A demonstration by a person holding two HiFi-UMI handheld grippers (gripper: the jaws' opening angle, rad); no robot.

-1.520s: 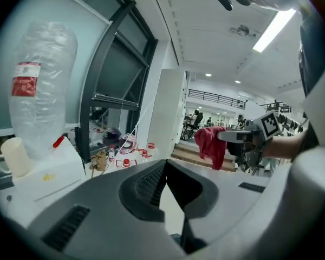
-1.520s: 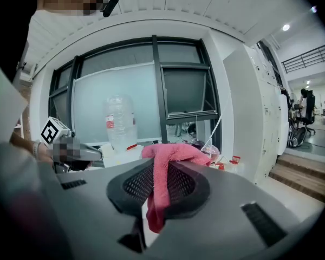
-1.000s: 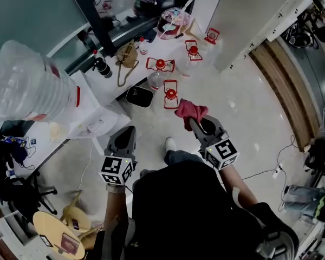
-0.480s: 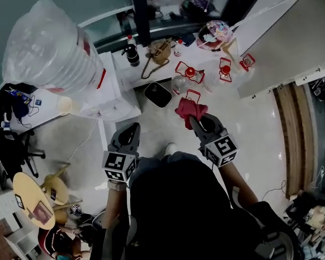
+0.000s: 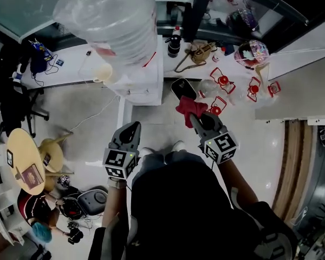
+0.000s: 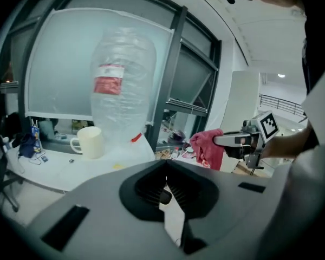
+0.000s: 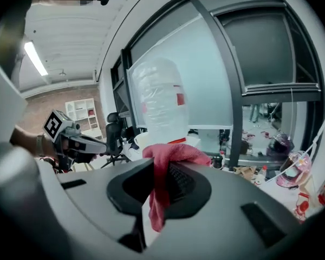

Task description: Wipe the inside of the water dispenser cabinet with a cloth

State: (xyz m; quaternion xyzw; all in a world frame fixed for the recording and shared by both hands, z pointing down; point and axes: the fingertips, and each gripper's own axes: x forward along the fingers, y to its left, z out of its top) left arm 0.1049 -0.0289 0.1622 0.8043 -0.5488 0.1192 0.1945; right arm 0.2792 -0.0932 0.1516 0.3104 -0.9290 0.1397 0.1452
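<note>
**Red cloth clamped in your right gripper, dispenser just ahead**

Red and bunched, the cloth [image 5: 188, 107] sits in your right gripper [image 5: 197, 119]. Its jaws are closed on the fabric. In the right gripper view a fold spills over the top of the jaws and a strip hangs down between them. The cloth is in the air above the pale floor [image 5: 86, 118], touching nothing else.

Your left gripper [image 5: 132, 127] is level with the right one and well apart from it. Its jaws are drawn together at the tips, with nothing between them.

The white water dispenser [image 5: 141, 85] stands farther out, between the two grippers and slightly to the left. You see it from above, so its cabinet front does not show in the head view. A big clear bottle [image 5: 111, 12] with a red label stands upside down on top of it. A cream mug [image 5: 104, 73] rests on the dispenser's left edge.

Just right of the dispenser, beyond the cloth, a black container [image 5: 180, 87] sits on the floor. Several small red-framed items [image 5: 223, 81] lie farther right; what they are is unclear. A round wooden table [image 5: 23, 158] stands at the near left.
</note>
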